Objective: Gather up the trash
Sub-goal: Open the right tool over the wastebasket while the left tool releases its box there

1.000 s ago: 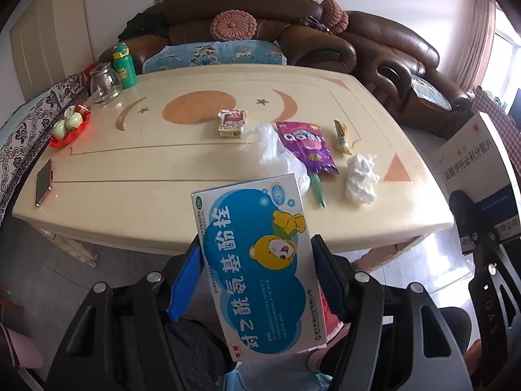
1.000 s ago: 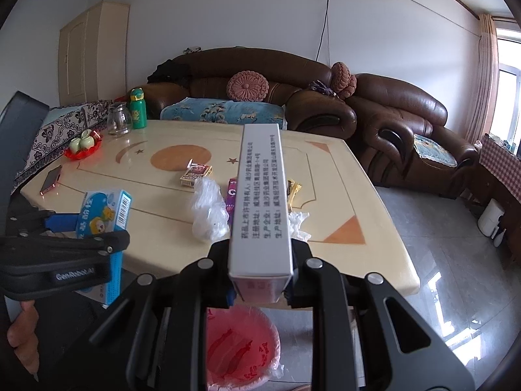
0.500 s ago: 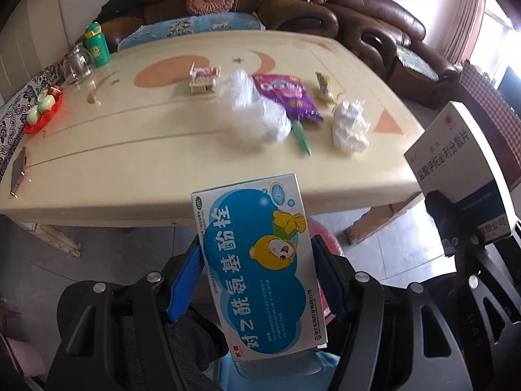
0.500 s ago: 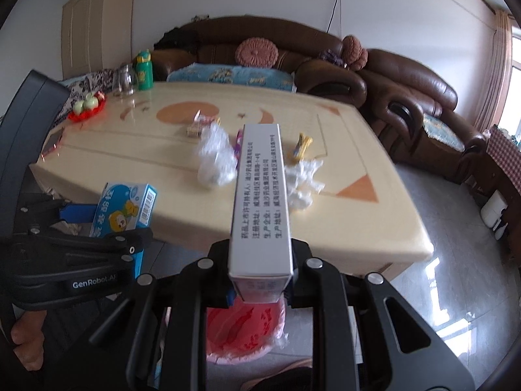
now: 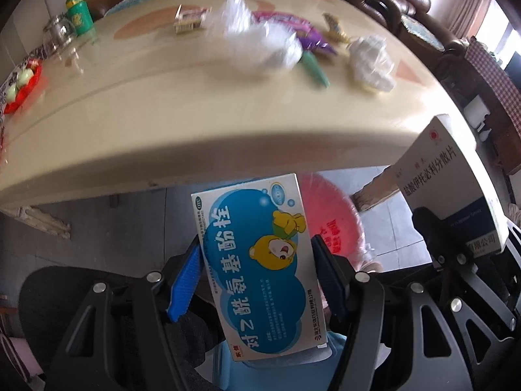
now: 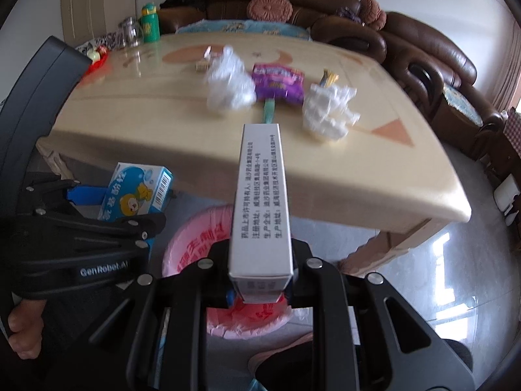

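My left gripper (image 5: 257, 260) is shut on a blue medicine box with a cartoon bear (image 5: 257, 260), also seen in the right wrist view (image 6: 136, 192). My right gripper (image 6: 260, 270) is shut on a white medicine box (image 6: 262, 202), seen at the right of the left wrist view (image 5: 456, 189). Both boxes hang in front of the table edge, above a bin lined with a pink bag (image 6: 195, 247) (image 5: 329, 215) on the floor. On the table (image 6: 162, 123) lie a clear plastic bag (image 6: 229, 84), a purple wrapper (image 6: 278, 81), crumpled white tissue (image 6: 329, 110), a green strip (image 6: 268, 112), a yellow wrapper (image 6: 329, 78) and a small box (image 6: 203, 60).
A green bottle (image 6: 149, 22), a glass jar (image 6: 128, 32) and a red fruit tray (image 5: 21, 84) stand at the table's far left. Brown sofas (image 6: 423, 55) lie behind and to the right. The floor is shiny grey tile (image 6: 439, 280).
Both grippers have tilted downward and moved lower in front of the table, each keeping its box. The pink bin has come into fuller view beneath them.
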Demonstrator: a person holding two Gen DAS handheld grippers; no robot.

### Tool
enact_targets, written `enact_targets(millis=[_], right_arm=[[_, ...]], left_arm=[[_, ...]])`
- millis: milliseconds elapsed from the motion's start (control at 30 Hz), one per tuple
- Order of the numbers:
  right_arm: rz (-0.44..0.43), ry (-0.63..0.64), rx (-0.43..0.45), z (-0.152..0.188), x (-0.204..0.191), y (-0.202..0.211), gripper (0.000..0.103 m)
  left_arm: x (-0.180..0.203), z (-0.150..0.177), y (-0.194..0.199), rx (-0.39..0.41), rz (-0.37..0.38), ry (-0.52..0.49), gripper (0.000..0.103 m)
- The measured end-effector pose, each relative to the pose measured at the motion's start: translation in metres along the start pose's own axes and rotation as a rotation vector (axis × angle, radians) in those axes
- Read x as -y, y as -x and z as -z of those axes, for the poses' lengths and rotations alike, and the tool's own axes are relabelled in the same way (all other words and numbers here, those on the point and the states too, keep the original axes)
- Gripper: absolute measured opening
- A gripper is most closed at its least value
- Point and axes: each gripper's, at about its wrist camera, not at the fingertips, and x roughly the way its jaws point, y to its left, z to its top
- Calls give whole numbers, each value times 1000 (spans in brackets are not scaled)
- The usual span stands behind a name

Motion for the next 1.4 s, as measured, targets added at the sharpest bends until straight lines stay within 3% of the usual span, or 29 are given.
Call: enact_targets(millis=[133,267,567,800,867,1100,1400], right_arm=[[-13,-6,-50,10,1,-18,21],[-32,-7,-105,22,-3,-43,21],[-42,-8,-225,42,2,-100,21],[-73,-28,-329,56,5,-144,21],[-75,-35,-355,59,7,-155,21],[-84,-44,-404,62,9,-180,21],[-82,-38,-437,63,9,-201,21]], left_arm=[[0,3,-18,-24,5,-15,64],[-2,5,-42,-79,82,-24,64],[-11,6,-102,-169,55,-28,64],[-9,9,-130,-231,127,-1,64],[-8,9,-132,-243,118,-1,64],[-9,13,-145,-305,88,5,64],[-12,8,-175,-379,150,39,64]])
